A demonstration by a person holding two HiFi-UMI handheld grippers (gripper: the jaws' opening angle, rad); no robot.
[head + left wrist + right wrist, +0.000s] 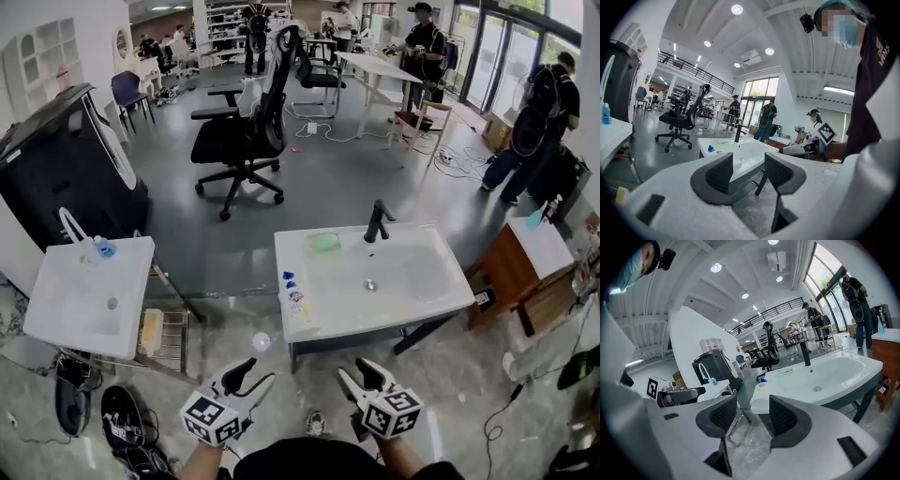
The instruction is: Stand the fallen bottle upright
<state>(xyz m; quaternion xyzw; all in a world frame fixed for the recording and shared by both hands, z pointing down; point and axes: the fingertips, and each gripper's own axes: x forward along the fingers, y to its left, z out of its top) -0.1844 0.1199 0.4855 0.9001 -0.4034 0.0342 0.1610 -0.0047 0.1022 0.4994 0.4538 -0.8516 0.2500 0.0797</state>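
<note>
Left gripper (251, 376): held low at the near edge of the head view, pointing toward the desk (448, 292). Its fingers (719, 173) stand well apart. Nothing lies between them; only floor and the desk's front edge show through the gap.

Right gripper (356, 373): beside the left one and level with it, also aimed at the desk. Its fingers (783, 418) are likewise spread, with nothing between them but bare floor.

Bottle (296, 302): lies on its side on the flat left margin of the desk, just left of the moulded basin. Its blue cap (289, 277) points away from the person. The body is pale with a printed label. It is well apart from both grippers and untouched. The right gripper view shows it (761, 388) on the desk's near corner, beyond the fingers.

Other items on the desk: a black tap (378, 220) upright at the far rim and a green pad (323, 243) at the far left corner.

Surroundings: a second white basin unit (56, 314) stands to the left, and a black office chair (242, 136) stands beyond the desk.
</note>
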